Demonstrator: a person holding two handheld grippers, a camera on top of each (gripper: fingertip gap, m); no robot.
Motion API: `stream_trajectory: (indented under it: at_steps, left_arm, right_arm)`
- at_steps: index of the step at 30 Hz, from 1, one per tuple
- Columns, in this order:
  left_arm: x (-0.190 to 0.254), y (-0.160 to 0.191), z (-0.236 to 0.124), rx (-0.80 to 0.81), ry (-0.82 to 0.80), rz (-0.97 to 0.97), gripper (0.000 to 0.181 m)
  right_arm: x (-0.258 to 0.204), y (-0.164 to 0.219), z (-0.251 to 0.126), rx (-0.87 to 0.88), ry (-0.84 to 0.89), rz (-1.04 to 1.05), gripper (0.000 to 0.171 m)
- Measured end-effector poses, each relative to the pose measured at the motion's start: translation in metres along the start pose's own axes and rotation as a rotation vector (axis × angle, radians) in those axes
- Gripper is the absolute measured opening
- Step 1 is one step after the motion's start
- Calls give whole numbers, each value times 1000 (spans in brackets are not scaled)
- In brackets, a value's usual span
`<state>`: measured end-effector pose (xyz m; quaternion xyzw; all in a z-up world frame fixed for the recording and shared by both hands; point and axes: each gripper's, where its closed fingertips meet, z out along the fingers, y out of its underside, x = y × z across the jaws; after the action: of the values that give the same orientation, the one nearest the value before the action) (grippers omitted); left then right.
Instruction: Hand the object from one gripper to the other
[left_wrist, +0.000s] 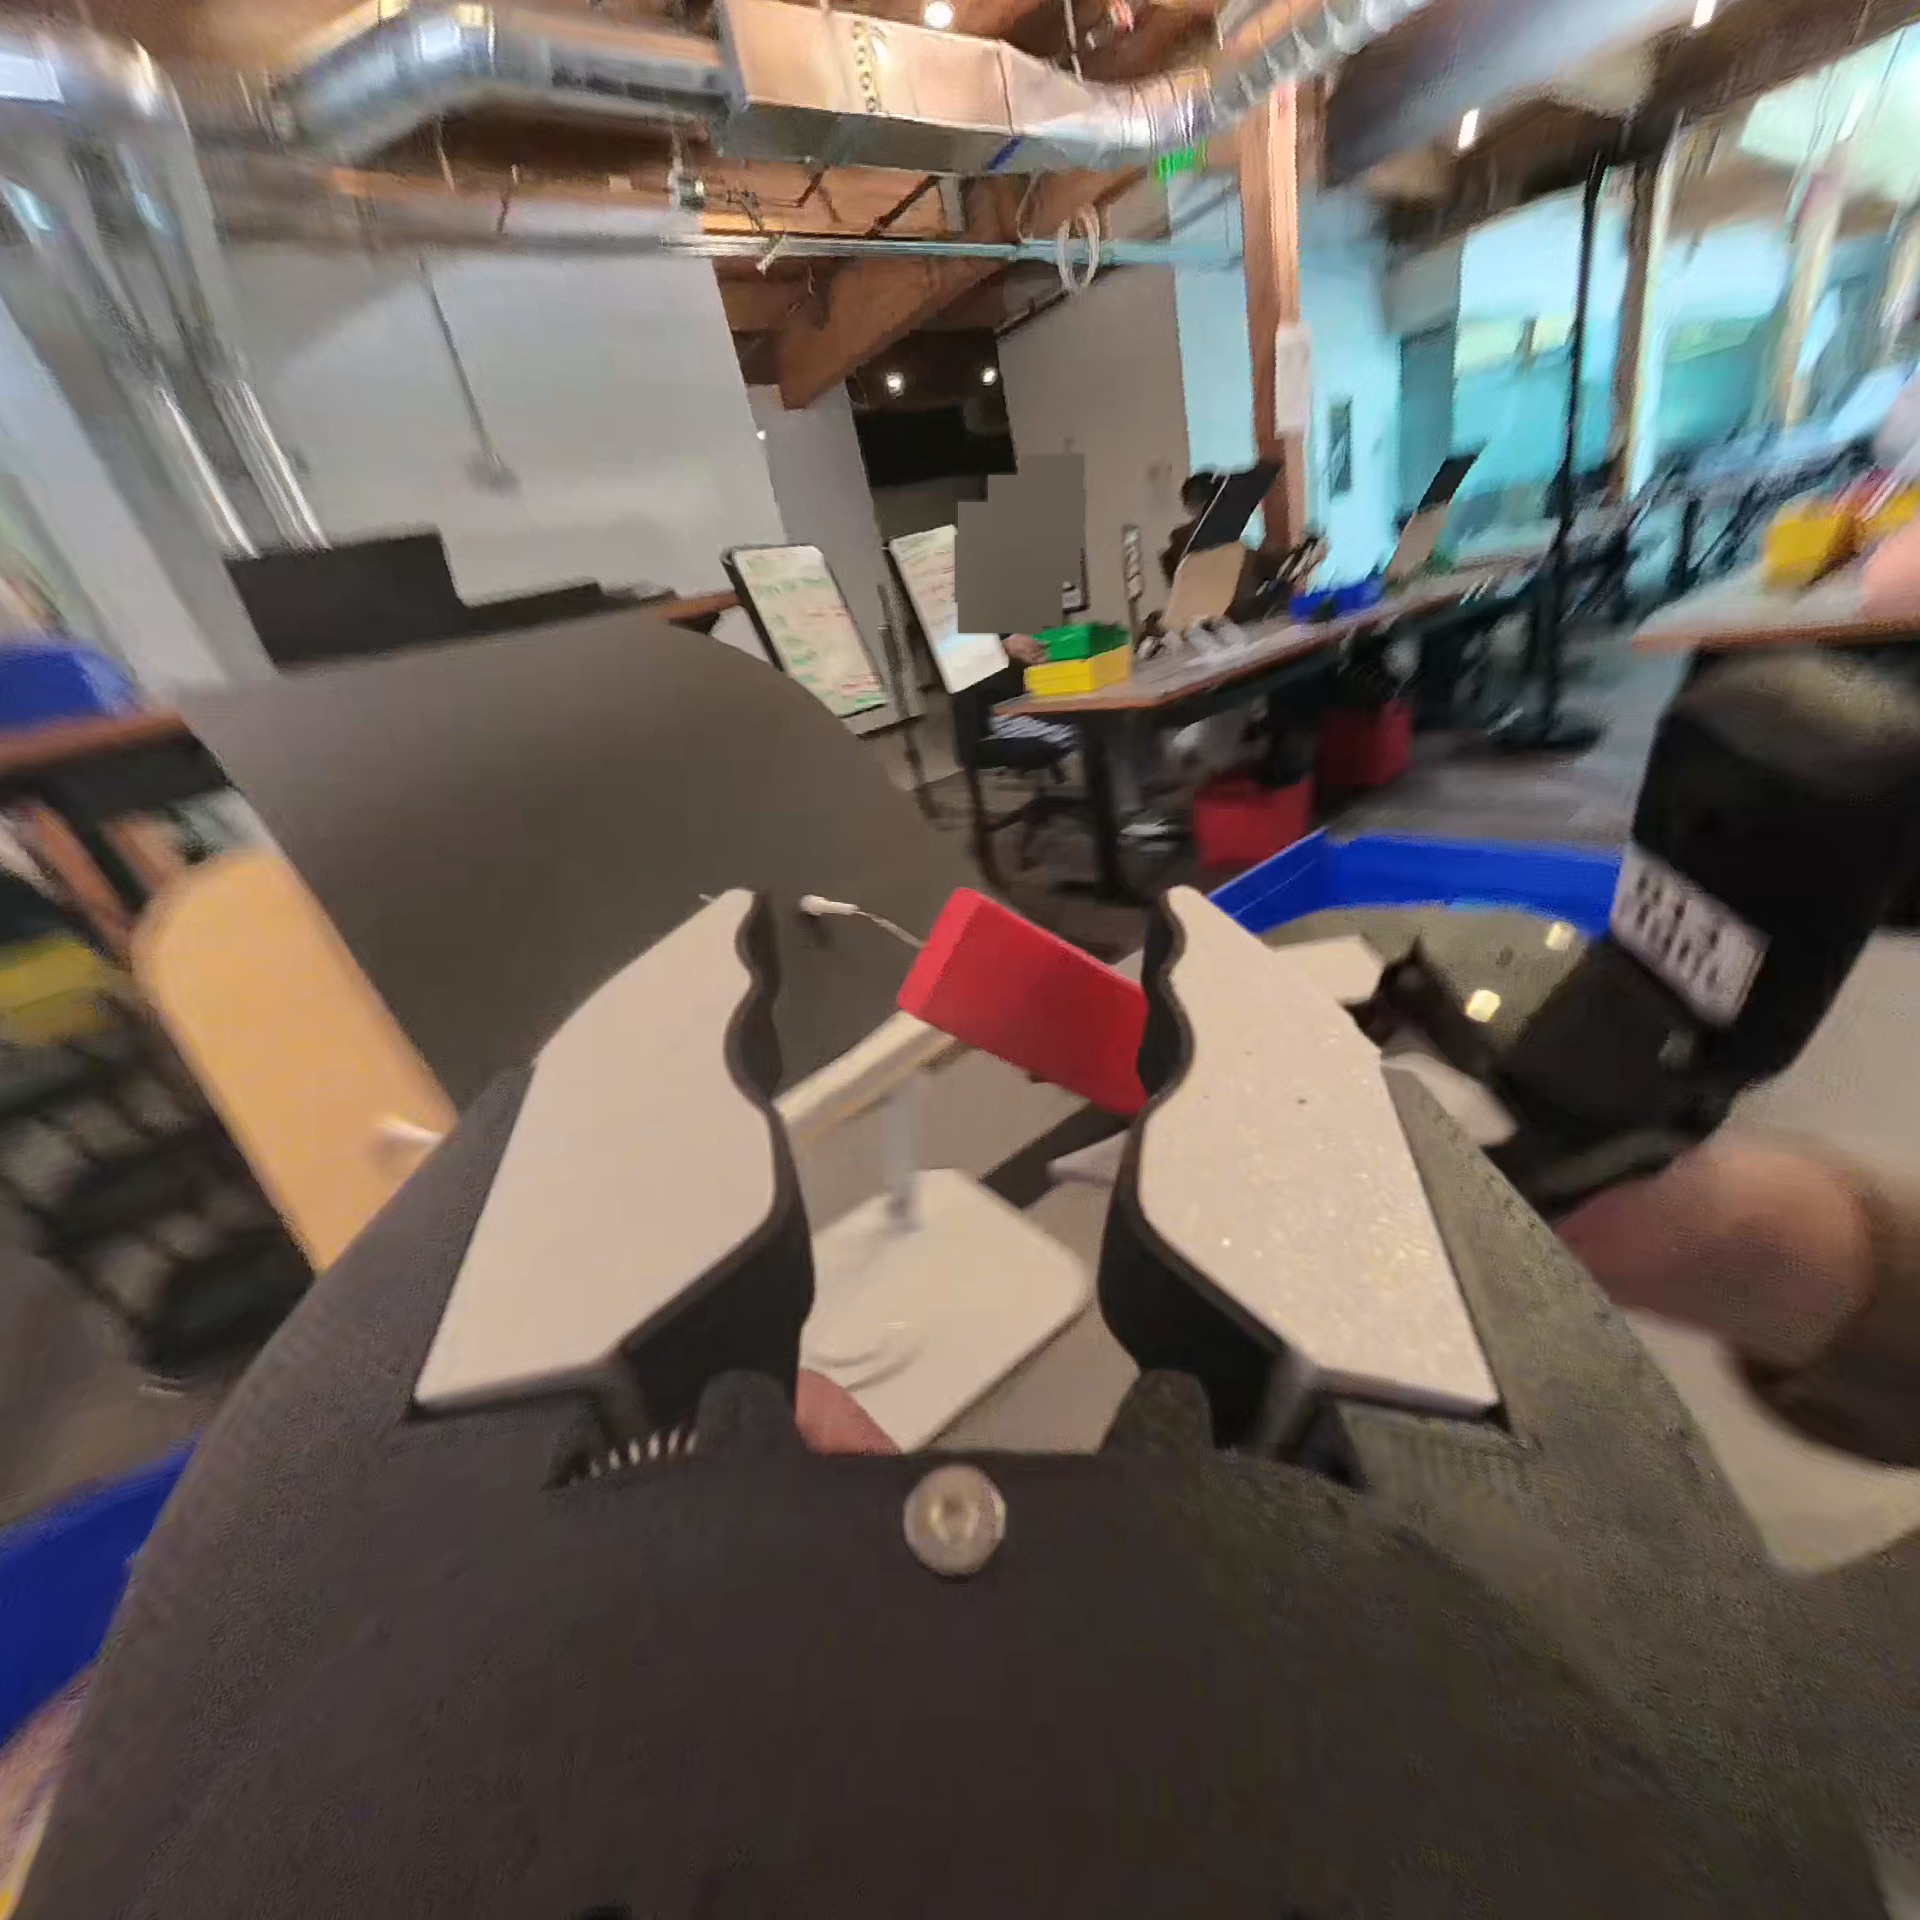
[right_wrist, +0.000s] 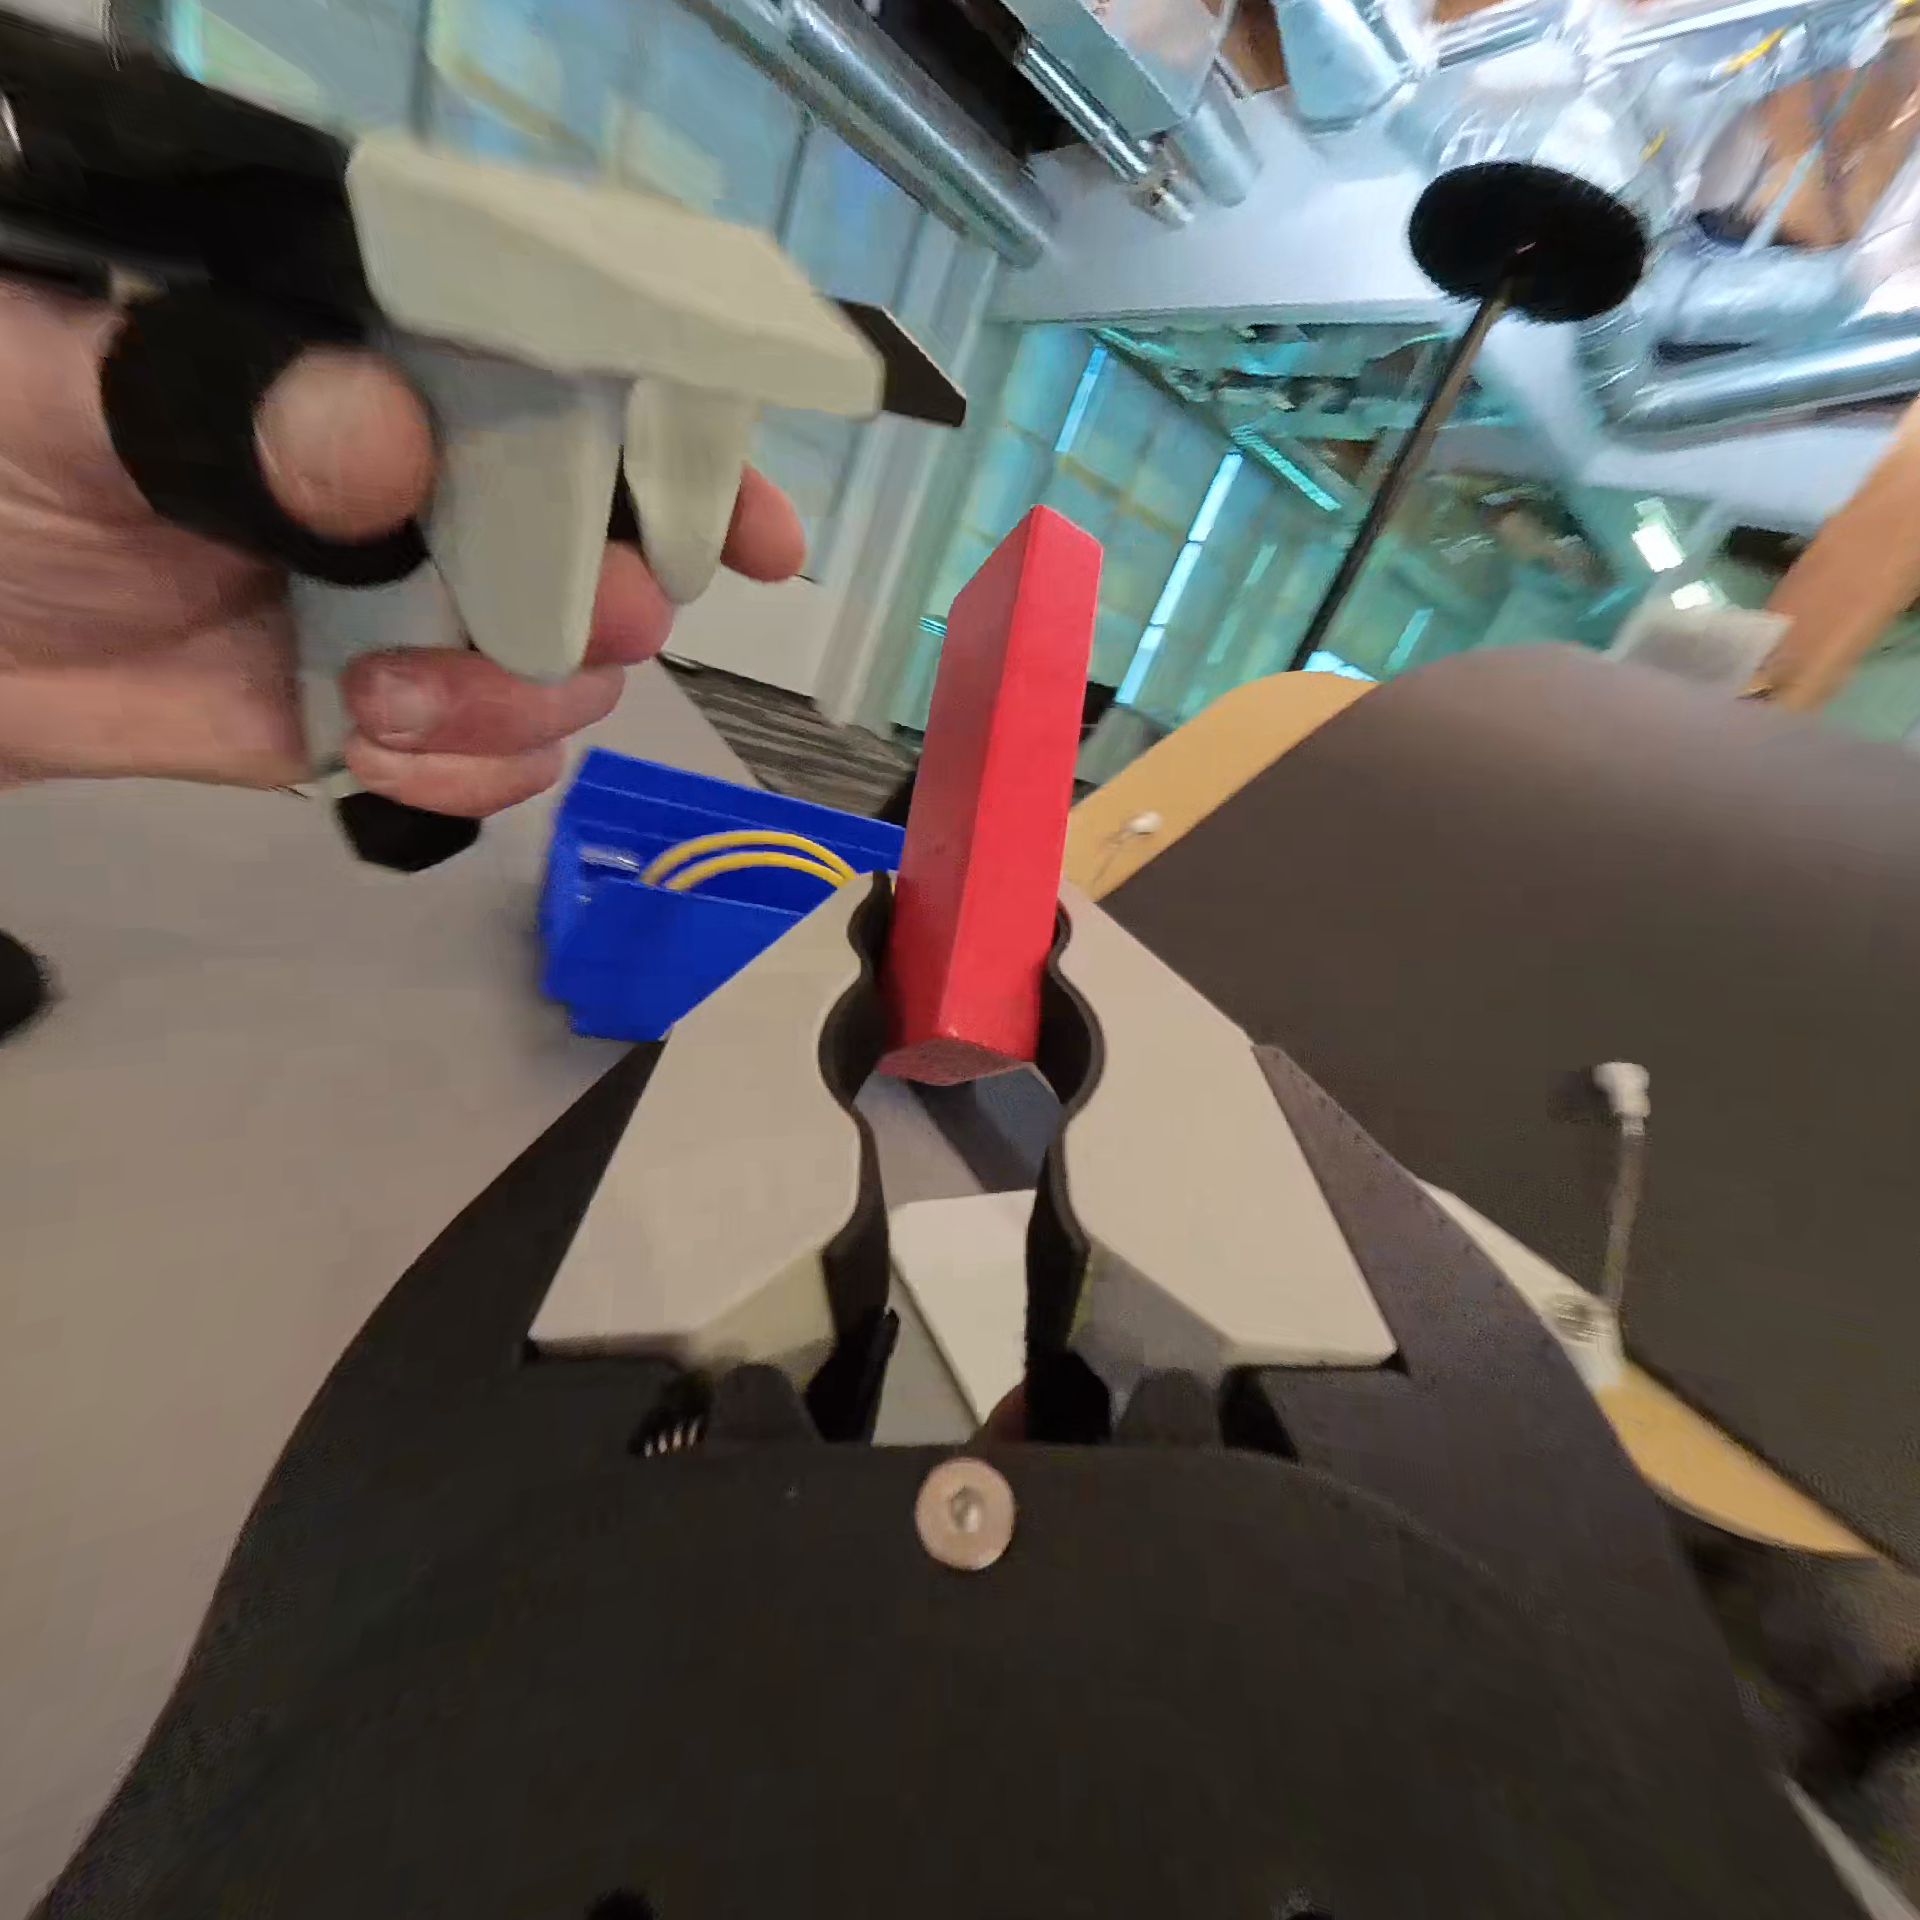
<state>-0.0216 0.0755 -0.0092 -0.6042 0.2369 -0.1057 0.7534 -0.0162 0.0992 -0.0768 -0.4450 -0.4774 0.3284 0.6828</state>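
One red block (right_wrist: 987, 821) was gripped near its lower end by the right gripper (right_wrist: 961, 977), whose jaws were closed tight on it; the block stood up past the fingertips. The left gripper (left_wrist: 961, 997) was seen with jaws spread wide, nothing held, the block just beyond its right fingertip. One blue bin (right_wrist: 665, 925) was seen on the grey table (right_wrist: 260, 1122), far left.

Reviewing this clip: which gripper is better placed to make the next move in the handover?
Left, probably. The left gripper is open with the red block reaching between its fingertips, so it only needs to close. The right gripper is shut on the block and must hold until then.
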Motion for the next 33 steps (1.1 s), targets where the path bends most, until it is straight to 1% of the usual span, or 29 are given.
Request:
stream_trajectory:
  at_steps: [1,4,6,9,14,15,18,22,24,27,28,33]
  left_arm:
    - [0,-2,-3,-17,-15,131,66]
    - [6,2,-8,-129,-44,606,66]
    - [16,12,-6,-195,-13,840,68]
    - [17,36,-3,-314,21,1095,75]
    - [21,69,-1,-429,131,1416,76]
    - [24,77,-1,-447,169,1469,75]
    - [26,93,1,-505,208,1568,75]
    - [23,100,8,-536,174,1669,72]
    - [25,102,11,-523,165,1697,63]
    - [27,107,12,-519,177,1752,41]
    - [28,107,12,-509,171,1754,37]
    - [27,104,14,-498,140,1757,35]
  right_arm:
    - [-4,0,-1,4,-55,49,22]
    - [-12,4,-2,-14,-173,165,22]
    - [-15,9,-3,-32,-213,227,22]
    - [-24,20,-5,-124,-296,278,22]
    - [-35,34,-15,-270,-414,360,22]
    - [-37,35,-17,-283,-431,371,22]
    - [-44,44,-21,-352,-460,361,22]
    - [-58,47,-26,-407,-530,399,22]
    - [-62,46,-27,-416,-557,435,22]
    - [-62,43,-29,-404,-573,484,22]
    - [-61,42,-29,-404,-575,486,22]
    - [-59,43,-29,-404,-563,485,22]
